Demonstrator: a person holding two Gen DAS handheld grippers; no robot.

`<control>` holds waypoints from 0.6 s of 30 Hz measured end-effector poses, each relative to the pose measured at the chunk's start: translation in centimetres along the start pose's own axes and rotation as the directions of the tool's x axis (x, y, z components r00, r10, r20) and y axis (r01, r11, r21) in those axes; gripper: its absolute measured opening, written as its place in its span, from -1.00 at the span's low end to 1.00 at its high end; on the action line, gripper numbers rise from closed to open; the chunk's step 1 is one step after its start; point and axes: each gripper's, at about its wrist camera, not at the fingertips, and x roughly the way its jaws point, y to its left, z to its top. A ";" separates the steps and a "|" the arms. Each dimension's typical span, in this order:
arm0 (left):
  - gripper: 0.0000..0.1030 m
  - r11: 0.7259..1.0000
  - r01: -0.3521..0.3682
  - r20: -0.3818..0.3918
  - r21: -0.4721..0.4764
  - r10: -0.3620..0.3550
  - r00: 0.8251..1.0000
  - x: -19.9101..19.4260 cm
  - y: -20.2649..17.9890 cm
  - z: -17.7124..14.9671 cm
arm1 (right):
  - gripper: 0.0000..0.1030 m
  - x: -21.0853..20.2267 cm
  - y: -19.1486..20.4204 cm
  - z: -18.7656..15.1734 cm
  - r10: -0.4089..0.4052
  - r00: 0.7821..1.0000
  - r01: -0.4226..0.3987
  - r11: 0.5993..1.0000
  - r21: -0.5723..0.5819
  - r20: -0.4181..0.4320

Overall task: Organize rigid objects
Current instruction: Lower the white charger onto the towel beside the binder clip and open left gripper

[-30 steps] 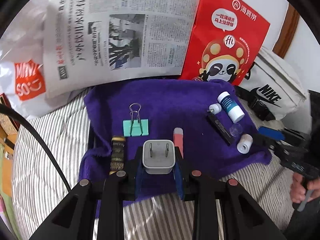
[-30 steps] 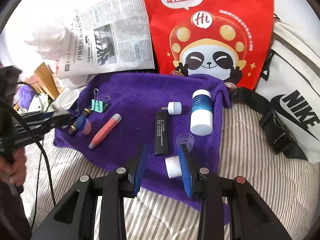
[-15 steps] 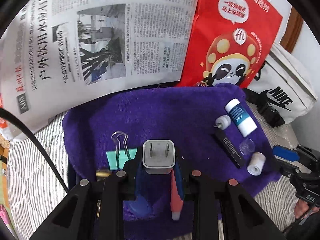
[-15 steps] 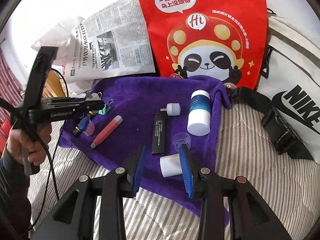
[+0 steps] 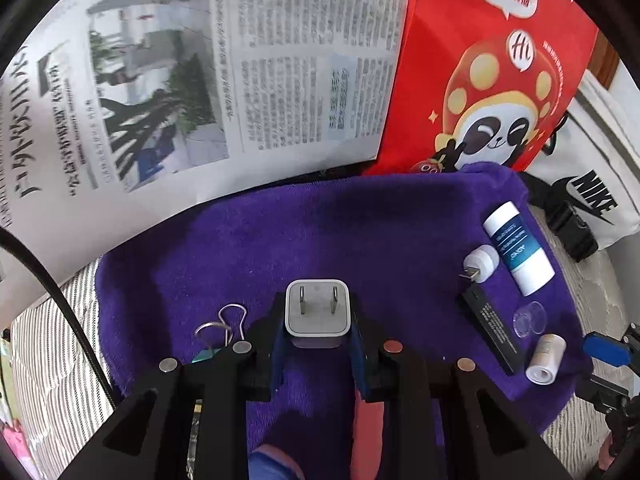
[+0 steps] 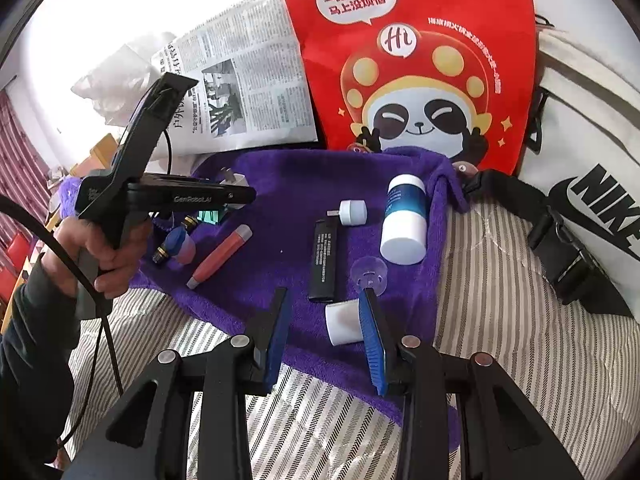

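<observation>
Purple plush towel (image 5: 360, 240) fills the frame's middle on the striped bed (image 6: 500, 320), carrying hard little things: a smooth white-and-blue cylindrical bottle (image 5: 519, 254) at right, a flat black bar (image 5: 491, 330), a stubby white roll (image 5: 545, 359). The left gripper (image 5: 318, 344) pinches the boxy white charger plug (image 5: 318, 312) at lower centre, further over the towel than a second ago. The right gripper (image 6: 324, 332) gapes wide, one pad touching the roll.

purple towel (image 5: 360, 240), red panda bag (image 6: 420, 60), grey-striped bedding (image 6: 500, 320), white charger (image 5: 317, 312)
</observation>
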 end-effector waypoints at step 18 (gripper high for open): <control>-0.46 0.999 -0.035 -0.046 0.041 0.037 0.998 2.7 -2.7 0.2 | -0.31 1.0 -0.4 0.0 -0.020 0.999 0.020 1.000 0.010 -0.030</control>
